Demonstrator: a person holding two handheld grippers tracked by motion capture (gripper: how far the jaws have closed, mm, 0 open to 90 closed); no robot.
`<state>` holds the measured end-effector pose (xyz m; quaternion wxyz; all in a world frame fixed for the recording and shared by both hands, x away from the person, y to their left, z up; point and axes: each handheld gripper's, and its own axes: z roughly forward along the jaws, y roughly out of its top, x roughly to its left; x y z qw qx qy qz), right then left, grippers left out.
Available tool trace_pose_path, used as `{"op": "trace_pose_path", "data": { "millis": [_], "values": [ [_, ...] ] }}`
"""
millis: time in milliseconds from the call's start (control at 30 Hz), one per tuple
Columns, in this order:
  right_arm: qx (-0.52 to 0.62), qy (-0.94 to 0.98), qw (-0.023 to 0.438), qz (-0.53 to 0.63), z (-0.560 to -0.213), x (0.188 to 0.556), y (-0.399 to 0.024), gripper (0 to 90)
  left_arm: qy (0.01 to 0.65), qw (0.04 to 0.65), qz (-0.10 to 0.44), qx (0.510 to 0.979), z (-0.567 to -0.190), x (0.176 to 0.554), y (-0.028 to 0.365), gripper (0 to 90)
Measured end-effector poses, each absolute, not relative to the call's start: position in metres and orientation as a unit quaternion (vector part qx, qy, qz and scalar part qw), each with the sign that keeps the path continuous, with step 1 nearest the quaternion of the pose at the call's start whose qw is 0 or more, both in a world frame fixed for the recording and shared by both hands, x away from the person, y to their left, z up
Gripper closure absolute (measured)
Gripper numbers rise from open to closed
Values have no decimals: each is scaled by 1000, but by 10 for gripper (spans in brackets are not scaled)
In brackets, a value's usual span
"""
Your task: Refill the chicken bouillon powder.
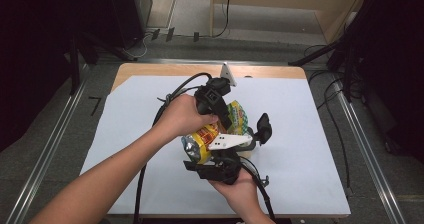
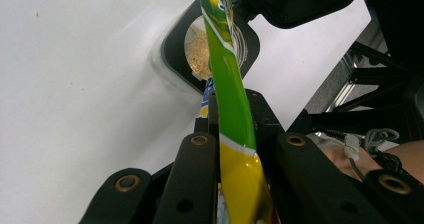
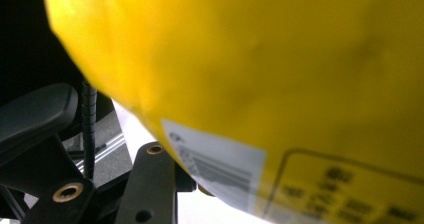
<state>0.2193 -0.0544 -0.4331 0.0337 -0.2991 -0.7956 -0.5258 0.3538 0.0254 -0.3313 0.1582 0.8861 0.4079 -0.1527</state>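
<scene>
Both of my forearms came in from the bottom edge of the high view, meeting over the middle of the white sheet (image 1: pixel 150 134) that covered the wooden table (image 1: pixel 260 70). Between them hung the snack bag (image 1: pixel 205 136), yellow and green, tilted and held off the sheet. My left gripper (image 1: pixel 226 115) reached over it from above, hand wrapped round the handle, and in the left gripper view its black jaws stood pressed together on the bag's thin top edge (image 2: pixel 231 99), pinching the foil flat. My right gripper (image 1: pixel 220 160) came up from below with the palm turned upward; its grey plate lay against the bag's side, and in the right gripper view the yellow body of the bag (image 3: pixel 280 74) bulged between the jaws — they looked clamped on it, though the far jaw was hidden behind the foil. Under the bag's edge, the left gripper view showed a dark bowl (image 2: pixel 175 59) on the sheet holding pale crumbs (image 2: pixel 199 49). Cables trailed off both grippers across the sheet, and a black stand (image 1: pixel 263 126) stood just beside the bag on the right.
</scene>
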Motion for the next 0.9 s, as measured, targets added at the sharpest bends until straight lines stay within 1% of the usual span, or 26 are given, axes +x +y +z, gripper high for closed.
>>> {"op": "trace_pose_path", "data": {
  "millis": [300,533,733,900],
  "values": [
    [-299,-794,41,-528,-434,220,-55,637,408,157,-152,886,-333,353,26,847],
    [-298,-793,40,-529,-433,220,-55,637,407,169,-155,884,-334,353,28,840],
    [-301,-787,53,-536,-432,222,-57,636,411,184,-164,878,-338,354,31,832],
    [-302,-787,53,-536,-433,222,-58,636,410,192,-167,876,-339,354,33,830]
  ]
}}
